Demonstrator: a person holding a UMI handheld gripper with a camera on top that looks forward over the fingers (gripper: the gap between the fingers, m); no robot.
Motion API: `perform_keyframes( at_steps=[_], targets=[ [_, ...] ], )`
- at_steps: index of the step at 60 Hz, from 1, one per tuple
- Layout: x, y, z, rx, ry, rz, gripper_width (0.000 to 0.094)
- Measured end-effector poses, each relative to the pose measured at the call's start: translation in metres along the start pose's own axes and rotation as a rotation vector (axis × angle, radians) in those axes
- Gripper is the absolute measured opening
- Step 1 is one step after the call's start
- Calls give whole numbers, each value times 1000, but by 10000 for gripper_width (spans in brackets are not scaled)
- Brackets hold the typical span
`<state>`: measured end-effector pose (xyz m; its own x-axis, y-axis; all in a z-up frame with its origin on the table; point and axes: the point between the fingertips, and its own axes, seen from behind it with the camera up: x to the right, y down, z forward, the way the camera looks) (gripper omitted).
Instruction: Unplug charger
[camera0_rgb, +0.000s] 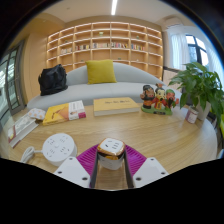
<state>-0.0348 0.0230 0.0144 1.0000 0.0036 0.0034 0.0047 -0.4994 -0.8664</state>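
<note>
A white cube charger (111, 152) with an orange mark on its top face stands between my fingers, over a wooden table (150, 130). My gripper (111, 160) is shut on it: both pink pads (88, 158) press on its sides. The charger's lower part and whatever it sits in are hidden between the fingers. A white round device (58, 147) lies just left of the fingers, with a white cable (28, 155) beside it.
Beyond the fingers on the table lie books (68, 112), a flat yellow box (116, 104) and small dolls (158, 98). A potted plant (200, 85) stands on the right. A grey sofa (100, 90) with a yellow pillow and a black bag is behind.
</note>
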Motion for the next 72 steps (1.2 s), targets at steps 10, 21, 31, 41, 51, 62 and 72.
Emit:
perform_keyframes(
  at_steps=[10,21,31,41,51,62,72],
  targets=[
    [27,3,-15,-21,49,-4,748],
    [52,1,-55,-22,79,-37,855],
    [56,-8,-116,4,64,-74,859],
    [48,-12,-185,23,39,-74,855],
    [37,-12,-244,39,14,-68,855],
    [28,-12,-282,58,-19,-69,854],
    [34,-14,-293,64,3,-79,855]
  ],
)
